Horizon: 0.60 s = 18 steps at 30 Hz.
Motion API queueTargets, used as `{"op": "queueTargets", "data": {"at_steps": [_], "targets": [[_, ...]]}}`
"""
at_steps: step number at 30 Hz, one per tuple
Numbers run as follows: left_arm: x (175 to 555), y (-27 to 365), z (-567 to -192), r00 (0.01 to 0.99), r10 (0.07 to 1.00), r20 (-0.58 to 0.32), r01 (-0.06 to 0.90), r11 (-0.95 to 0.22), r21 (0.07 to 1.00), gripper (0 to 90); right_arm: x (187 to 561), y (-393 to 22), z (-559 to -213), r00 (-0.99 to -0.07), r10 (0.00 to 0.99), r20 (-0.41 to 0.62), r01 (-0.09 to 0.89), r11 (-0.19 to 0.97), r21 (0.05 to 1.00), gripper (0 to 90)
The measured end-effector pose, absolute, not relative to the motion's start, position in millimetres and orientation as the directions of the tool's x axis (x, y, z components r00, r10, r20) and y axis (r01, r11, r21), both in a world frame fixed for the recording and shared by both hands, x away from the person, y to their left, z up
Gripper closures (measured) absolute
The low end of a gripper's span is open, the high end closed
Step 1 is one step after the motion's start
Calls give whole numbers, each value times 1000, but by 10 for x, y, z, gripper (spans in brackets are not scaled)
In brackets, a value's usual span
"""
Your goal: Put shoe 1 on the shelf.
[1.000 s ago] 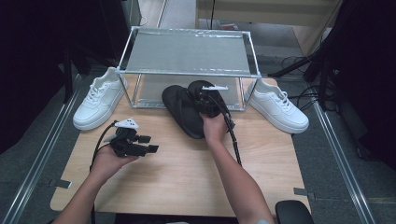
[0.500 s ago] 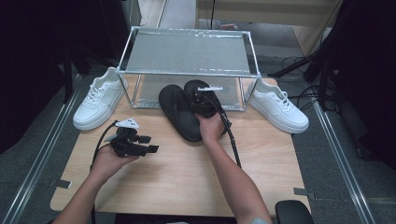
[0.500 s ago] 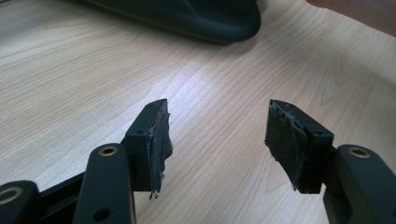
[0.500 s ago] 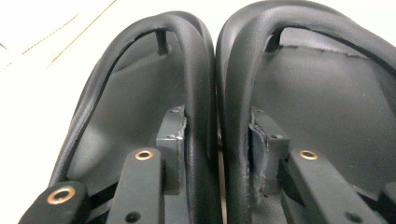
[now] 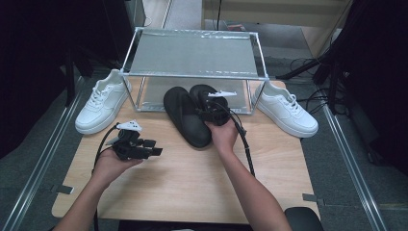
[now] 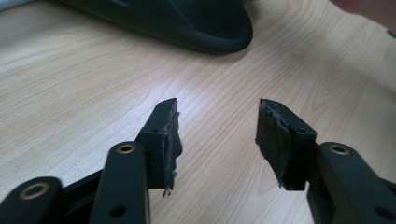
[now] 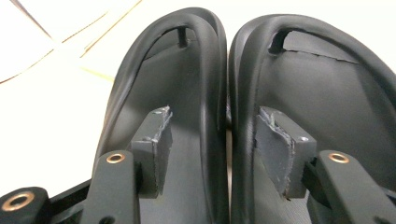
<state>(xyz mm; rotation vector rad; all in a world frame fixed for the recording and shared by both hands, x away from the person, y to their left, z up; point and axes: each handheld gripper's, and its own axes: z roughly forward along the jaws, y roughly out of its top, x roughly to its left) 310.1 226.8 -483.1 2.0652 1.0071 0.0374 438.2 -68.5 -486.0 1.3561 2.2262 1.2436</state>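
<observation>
- Nearest, the left gripper (image 5: 156, 147) hovers over bare table (image 5: 192, 192), jaws apart on nothing (they have just been closing a little).
- Farther, the right gripper (image 7: 210, 135) has just been opening; its jaws now straddle the touching inner rims of two black slippers (image 5: 185, 115), pads unpressed, and the pair has shifted slightly toward the rack.
- Slipper toes sit under the metal rack (image 5: 192, 53).
- Two white sneakers (image 5: 98, 103) flank it.

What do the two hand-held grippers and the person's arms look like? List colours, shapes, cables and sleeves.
Both are black. The left hand-held gripper and the right hand-held gripper each carry a pale three-cornered plate on top and trail a black cable. The jaws are black bars with brass-coloured rivets and worn, ragged grey pads. The forearms are bare, with no sleeves in view.
</observation>
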Motion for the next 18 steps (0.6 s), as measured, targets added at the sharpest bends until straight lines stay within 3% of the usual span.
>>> {"op": "queueTargets", "data": {"at_steps": [9,12,16,18], "targets": [[3187,2246,-4684,689,651,-318,635,-331,698,627,4167,-821,-4800,-574,798,181,579,240,779,491],[3246,2228,-4619,699,643,-312,629,-346,696,653,4079,-864,-4808,-594,781,193,580,250,775,526],[3342,2195,-4524,712,630,-311,623,-361,694,761,3969,-896,-4838,-616,763,195,583,275,764,568],[3428,2182,-4461,716,624,-312,620,-362,696,801,3902,-919,-4850,-630,752,193,574,285,767,630]]}}
